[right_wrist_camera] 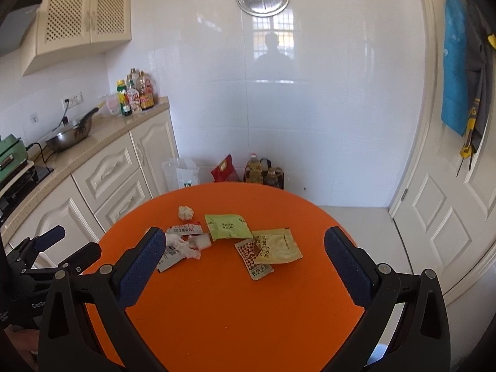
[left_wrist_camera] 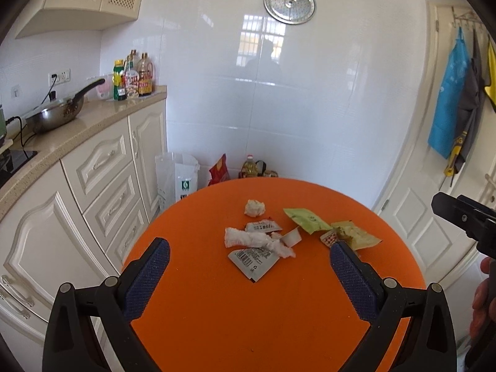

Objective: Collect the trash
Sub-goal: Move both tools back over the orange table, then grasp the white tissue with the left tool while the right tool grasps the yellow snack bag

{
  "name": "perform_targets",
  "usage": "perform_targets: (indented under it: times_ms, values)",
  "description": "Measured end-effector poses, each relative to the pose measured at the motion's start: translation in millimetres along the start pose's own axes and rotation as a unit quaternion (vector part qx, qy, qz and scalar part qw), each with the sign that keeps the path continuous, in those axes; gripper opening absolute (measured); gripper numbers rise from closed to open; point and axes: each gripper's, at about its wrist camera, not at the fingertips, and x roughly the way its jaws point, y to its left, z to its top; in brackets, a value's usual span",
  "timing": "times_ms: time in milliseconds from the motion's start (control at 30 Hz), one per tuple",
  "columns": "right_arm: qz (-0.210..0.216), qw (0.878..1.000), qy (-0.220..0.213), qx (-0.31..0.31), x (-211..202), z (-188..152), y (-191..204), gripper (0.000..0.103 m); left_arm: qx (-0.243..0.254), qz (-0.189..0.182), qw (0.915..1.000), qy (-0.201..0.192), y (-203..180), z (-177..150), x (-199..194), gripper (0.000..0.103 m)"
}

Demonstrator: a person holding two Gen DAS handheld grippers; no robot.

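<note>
In the left wrist view, the left gripper [left_wrist_camera: 249, 255] hangs above the near half of a round orange table [left_wrist_camera: 217, 325], its two blue-padded fingers [left_wrist_camera: 145, 279] spread wide with nothing between them. The trash lies in a loose cluster past the fingertips, toward the far half of the table: a crumpled white paper ball [left_wrist_camera: 254, 208] farthest back, a twisted white tissue with red stains [left_wrist_camera: 248, 238] in the middle, a grey printed sachet [left_wrist_camera: 252, 260] touching its near side, a pale green packet [left_wrist_camera: 305, 220] to the right, and a torn yellow packet [left_wrist_camera: 356, 237] just beyond the right fingertip. The right gripper [left_wrist_camera: 462, 217] enters at the right edge, clear of the table. In the right wrist view, the right gripper [right_wrist_camera: 245, 248] is likewise spread wide and empty over the table, and its left pad [right_wrist_camera: 139, 266] covers part of the grey sachet and tissue. The green packet [right_wrist_camera: 228, 225] lies between the fingers, touching the yellow packet [right_wrist_camera: 276, 245], which overlaps a small red-patterned sachet [right_wrist_camera: 252, 259]. The paper ball [right_wrist_camera: 185, 212] sits apart, behind them. The left gripper [right_wrist_camera: 66, 245] shows at the left edge, beside the table.
</note>
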Motion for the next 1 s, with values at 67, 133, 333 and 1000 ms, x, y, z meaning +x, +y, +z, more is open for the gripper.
perform_targets:
  times_ms: [67,133,333,1000]
  values:
    - [-0.006,1.000,0.022,0.004,21,-2,-7,0.103,0.003,-0.001,0.9999,0.015,0,10,26,0.102]
    - [-0.011,0.999,0.041,0.011,40,-4,-13,0.103,0.007,-0.002,0.9995,0.031,0,18,54,0.102]
    - [-0.020,0.994,0.103,0.019,106,-14,-33,0.103,0.013,-0.008,0.9974,0.070,-11,45,135,0.102]
    - [0.001,0.976,0.215,0.023,227,-42,-65,0.094,0.056,-0.018,0.9852,0.161,-46,101,363,0.079]
